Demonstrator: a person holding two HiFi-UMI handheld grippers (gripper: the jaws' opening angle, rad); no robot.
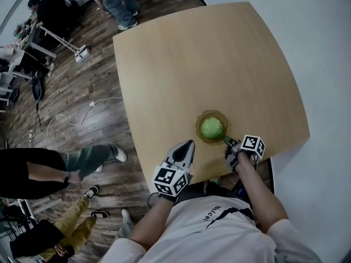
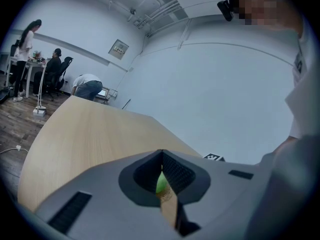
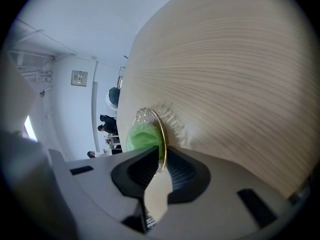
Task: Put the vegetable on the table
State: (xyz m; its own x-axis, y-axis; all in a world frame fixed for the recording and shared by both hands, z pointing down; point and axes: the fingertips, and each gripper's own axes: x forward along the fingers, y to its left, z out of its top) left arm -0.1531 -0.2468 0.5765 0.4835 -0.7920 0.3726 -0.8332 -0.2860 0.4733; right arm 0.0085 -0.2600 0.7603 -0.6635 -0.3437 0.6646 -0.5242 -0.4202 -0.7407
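A round green vegetable [image 1: 211,127] lies in a clear glass plate [image 1: 199,126] near the front edge of the light wooden table [image 1: 208,59]. My right gripper [image 1: 227,142] is shut on the plate's near rim. In the right gripper view the plate's rim [image 3: 161,134] runs in between the closed jaws of the right gripper [image 3: 162,151], with the vegetable [image 3: 142,136] just beyond. My left gripper [image 1: 190,143] is shut with nothing in it, over the table's front edge, left of the plate. In the left gripper view, a sliver of the vegetable [image 2: 161,184] shows behind the left gripper [image 2: 161,156].
The table's front edge runs just under both grippers. On the wooden floor to the left are a person's legs [image 1: 82,160], a white cable [image 1: 66,119] and desks with seated people [image 1: 44,10]. Another person [image 1: 118,1] bends over beyond the table's far left corner.
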